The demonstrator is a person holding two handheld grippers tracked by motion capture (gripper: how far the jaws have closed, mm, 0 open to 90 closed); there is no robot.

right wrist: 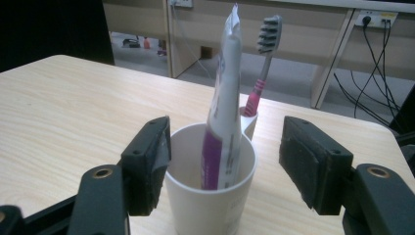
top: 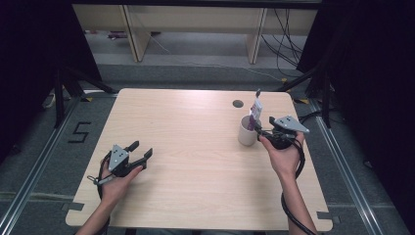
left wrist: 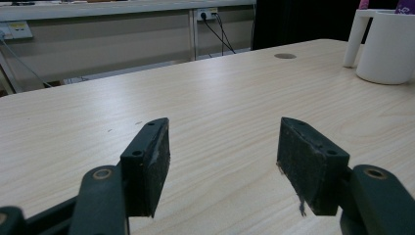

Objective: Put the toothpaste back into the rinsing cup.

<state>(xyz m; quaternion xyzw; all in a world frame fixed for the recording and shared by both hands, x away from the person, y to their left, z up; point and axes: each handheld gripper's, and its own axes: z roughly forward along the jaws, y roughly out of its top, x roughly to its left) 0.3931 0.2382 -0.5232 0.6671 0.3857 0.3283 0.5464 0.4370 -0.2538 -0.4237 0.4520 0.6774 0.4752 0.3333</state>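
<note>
High view: floor mark (top: 80, 132) reads "5".

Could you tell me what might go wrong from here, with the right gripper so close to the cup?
1. The right gripper is open with its fingers on either side of the white cup; squeezing off-centre could tip it.
2. The toothpaste tube stands tall and loose in the cup, so a nudge might topple it.
3. The toothbrush sits in the cup's handle slot; a bump could knock it out.
</note>
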